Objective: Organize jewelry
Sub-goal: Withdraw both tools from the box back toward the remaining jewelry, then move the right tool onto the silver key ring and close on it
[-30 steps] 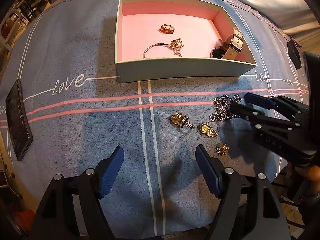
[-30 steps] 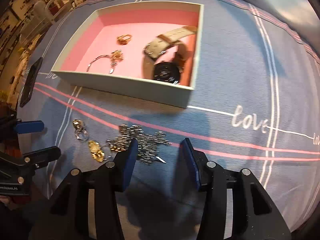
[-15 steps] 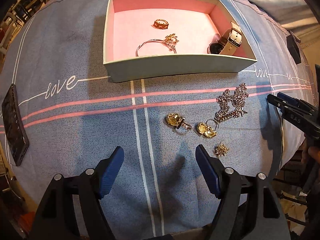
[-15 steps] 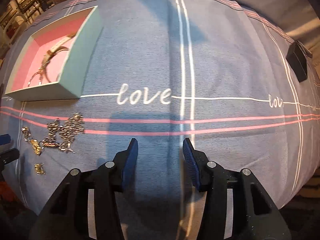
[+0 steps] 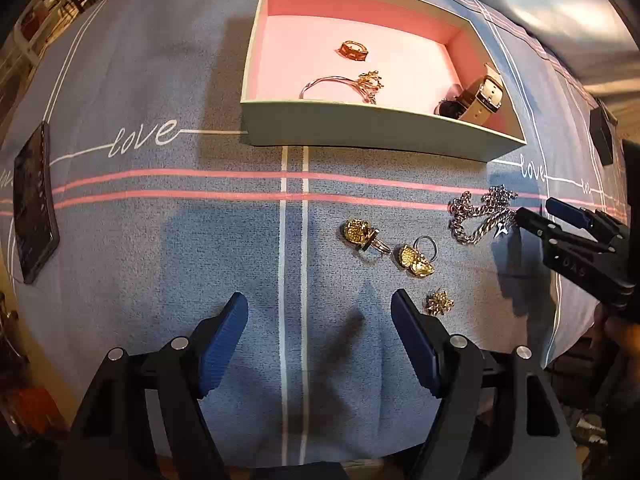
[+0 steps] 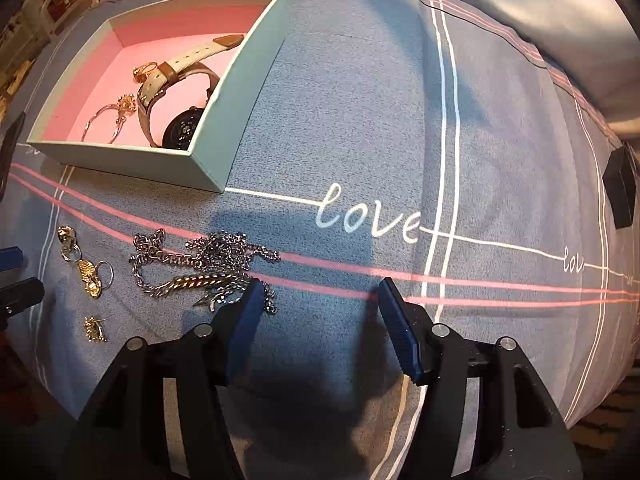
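Note:
A pink-lined box (image 5: 360, 124) (image 6: 224, 120) holds a gold ring (image 5: 354, 49), a thin bangle (image 5: 340, 84) (image 6: 106, 120) and a beige-strapped watch (image 5: 480, 96) (image 6: 180, 80). On the blue cloth lie a silver chain (image 5: 480, 216) (image 6: 200, 268), two gold rings (image 5: 362, 234) (image 5: 416, 258) (image 6: 90, 274) and a small gold earring (image 5: 439, 303) (image 6: 95, 329). My left gripper (image 5: 320, 344) is open and empty, below the rings. My right gripper (image 6: 318, 324) (image 5: 540, 212) is open and empty, its left finger (image 6: 244, 320) at the chain's right end.
A black phone (image 5: 34, 208) lies at the cloth's left edge. A small black box (image 5: 601, 140) (image 6: 620, 186) sits at the far right. The cloth's front edge drops off just below both grippers.
The right gripper swung away to the right, then came back to the chain's right end and opened wider. The left gripper shifted left, so the box now sits right of centre in its view.

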The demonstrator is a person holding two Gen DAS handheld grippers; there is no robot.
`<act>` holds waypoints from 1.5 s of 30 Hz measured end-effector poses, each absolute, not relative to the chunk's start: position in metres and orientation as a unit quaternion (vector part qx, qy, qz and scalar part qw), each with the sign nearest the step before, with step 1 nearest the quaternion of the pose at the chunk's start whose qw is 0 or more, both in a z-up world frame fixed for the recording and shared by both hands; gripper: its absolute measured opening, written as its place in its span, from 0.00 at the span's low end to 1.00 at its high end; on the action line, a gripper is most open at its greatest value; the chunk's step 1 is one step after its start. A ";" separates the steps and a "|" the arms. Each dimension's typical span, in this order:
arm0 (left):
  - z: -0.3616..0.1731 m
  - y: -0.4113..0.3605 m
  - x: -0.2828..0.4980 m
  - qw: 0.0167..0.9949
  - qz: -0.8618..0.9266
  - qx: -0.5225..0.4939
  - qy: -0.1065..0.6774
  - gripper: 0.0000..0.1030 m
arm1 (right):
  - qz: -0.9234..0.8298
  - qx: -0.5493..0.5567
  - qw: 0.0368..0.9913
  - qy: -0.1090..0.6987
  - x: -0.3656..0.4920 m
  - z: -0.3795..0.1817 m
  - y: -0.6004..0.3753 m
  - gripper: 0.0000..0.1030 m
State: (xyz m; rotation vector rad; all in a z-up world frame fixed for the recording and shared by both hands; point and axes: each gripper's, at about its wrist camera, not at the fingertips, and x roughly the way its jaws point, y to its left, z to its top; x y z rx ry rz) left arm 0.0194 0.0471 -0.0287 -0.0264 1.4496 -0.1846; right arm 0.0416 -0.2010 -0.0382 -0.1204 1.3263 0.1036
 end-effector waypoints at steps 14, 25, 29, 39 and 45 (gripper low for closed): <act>-0.027 0.064 0.042 0.742 -0.109 0.013 0.661 0.70 | 0.102 0.006 0.776 0.622 -0.002 -0.044 -0.142 0.56; -0.054 0.041 0.070 0.737 -0.101 0.016 0.668 0.70 | 0.177 -0.034 0.783 0.595 0.031 -0.036 -0.095 0.57; -0.057 0.039 0.083 0.746 -0.078 0.021 0.661 0.70 | 0.179 -0.039 0.781 0.596 0.038 -0.045 -0.088 0.57; -0.038 0.069 0.061 0.756 -0.076 0.017 0.649 0.70 | 0.197 -0.038 0.793 0.575 0.010 -0.030 -0.114 0.49; -0.041 0.070 0.049 0.747 -0.078 0.012 0.660 0.70 | 0.264 -0.046 0.767 0.583 0.017 -0.042 -0.084 0.30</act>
